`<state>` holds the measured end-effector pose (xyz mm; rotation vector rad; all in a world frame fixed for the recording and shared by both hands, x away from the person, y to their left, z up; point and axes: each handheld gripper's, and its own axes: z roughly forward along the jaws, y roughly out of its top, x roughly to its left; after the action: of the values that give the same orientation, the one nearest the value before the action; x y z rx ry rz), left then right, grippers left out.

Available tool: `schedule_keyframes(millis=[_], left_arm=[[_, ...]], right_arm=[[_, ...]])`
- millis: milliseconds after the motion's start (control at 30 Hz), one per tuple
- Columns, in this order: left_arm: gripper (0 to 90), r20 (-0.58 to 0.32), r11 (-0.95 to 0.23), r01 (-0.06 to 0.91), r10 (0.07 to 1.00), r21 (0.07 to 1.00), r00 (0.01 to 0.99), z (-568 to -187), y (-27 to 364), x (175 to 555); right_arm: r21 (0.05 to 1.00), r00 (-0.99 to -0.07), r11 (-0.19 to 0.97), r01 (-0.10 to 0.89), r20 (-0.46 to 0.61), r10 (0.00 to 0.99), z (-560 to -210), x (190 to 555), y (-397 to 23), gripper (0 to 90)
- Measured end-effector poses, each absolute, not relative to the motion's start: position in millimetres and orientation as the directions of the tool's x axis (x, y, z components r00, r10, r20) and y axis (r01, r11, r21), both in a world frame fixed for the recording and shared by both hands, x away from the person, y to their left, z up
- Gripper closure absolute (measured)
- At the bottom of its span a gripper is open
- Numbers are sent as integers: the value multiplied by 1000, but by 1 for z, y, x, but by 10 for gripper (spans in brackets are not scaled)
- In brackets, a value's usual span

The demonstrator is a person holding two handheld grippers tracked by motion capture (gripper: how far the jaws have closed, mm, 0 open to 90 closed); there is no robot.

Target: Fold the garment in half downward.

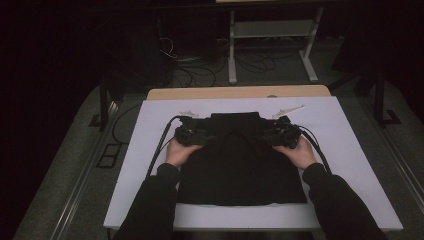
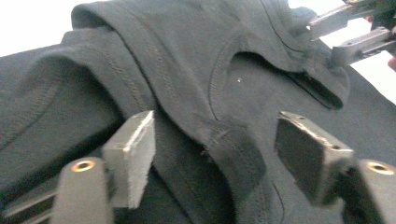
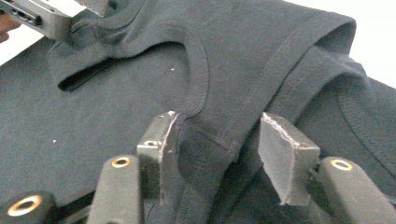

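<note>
The black T-shirt [image 1: 242, 165] lies flat on the table [image 1: 350, 150], collar away from the person. The left gripper [image 2: 212, 154] and right gripper [image 3: 217, 149] each straddle a shoulder seam beside the neckline, gaping, pads not yet pressing. Both sit equally near, facing each other across the collar.

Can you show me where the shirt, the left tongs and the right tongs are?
shirt [image 1: 240, 172], high view, on its flat front.
left tongs [image 2: 212, 151], left gripper view, midway between the tips.
right tongs [image 3: 217, 147], right gripper view, midway between the tips.
</note>
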<state>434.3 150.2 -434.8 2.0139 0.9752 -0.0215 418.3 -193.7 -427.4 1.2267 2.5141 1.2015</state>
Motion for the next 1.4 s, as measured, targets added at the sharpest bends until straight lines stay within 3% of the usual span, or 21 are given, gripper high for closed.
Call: schedule_keyframes(millis=[200, 467, 1400], left_arm=[[545, -368, -326, 648, 613, 688, 699, -436, 149, 434], [789, -370, -353, 645, 595, 678, 714, -437, 149, 434], [829, -323, -335, 573, 571, 748, 755, -423, 156, 403]], right_arm=[[680, -678, 377, 628, 241, 694, -430, 418, -192, 570], [655, -689, 405, 638, 251, 680, -434, 420, -190, 799], [722, -703, 338, 603, 282, 653, -418, 388, -208, 830]])
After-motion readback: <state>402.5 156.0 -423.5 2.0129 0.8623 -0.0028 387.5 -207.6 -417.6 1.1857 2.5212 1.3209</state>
